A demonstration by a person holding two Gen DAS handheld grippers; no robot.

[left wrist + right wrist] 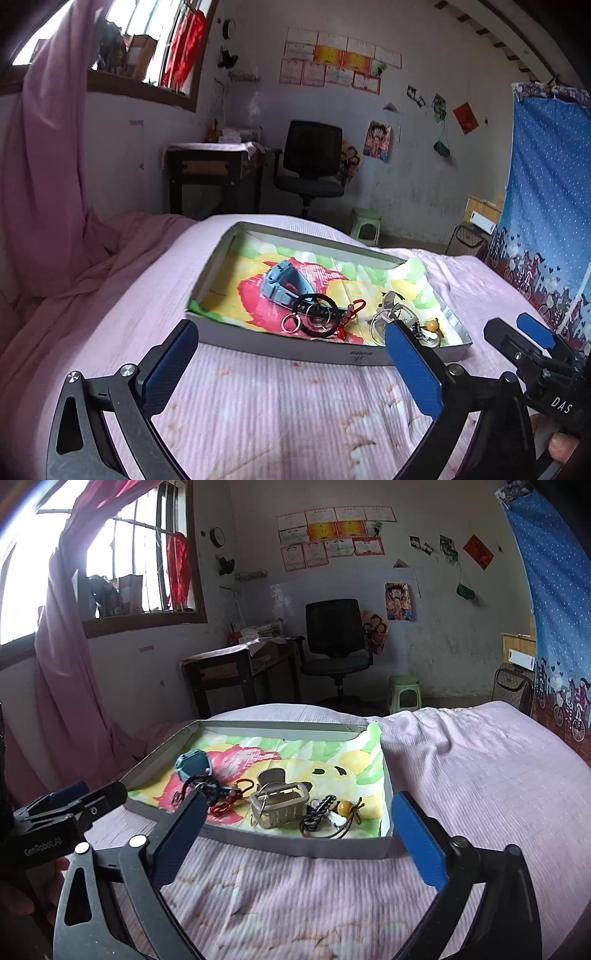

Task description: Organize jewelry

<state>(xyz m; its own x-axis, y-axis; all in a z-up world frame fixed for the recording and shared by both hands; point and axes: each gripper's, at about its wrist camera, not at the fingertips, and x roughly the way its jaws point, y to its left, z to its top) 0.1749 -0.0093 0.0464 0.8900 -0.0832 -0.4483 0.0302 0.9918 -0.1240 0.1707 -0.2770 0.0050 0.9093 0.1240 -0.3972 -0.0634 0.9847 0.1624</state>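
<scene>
The left gripper point(291, 354) is spread wide with nothing between its 2 blue pads, hovering over the pink bedspread point(258, 413); the right gripper point(299, 830) is likewise released and empty. Just ahead of both lies a shallow cardboard box point(295, 843) lined with a bright cartoon cloth. Inside it, beyond the left gripper, sit a blue watch point(282, 280), a black bracelet point(317, 314) with key rings and a red cord charm point(351, 314). Ahead of the right gripper rest a beige hair claw point(282, 806), a braided dark strap point(321, 808) and an amber bead point(344, 806).
</scene>
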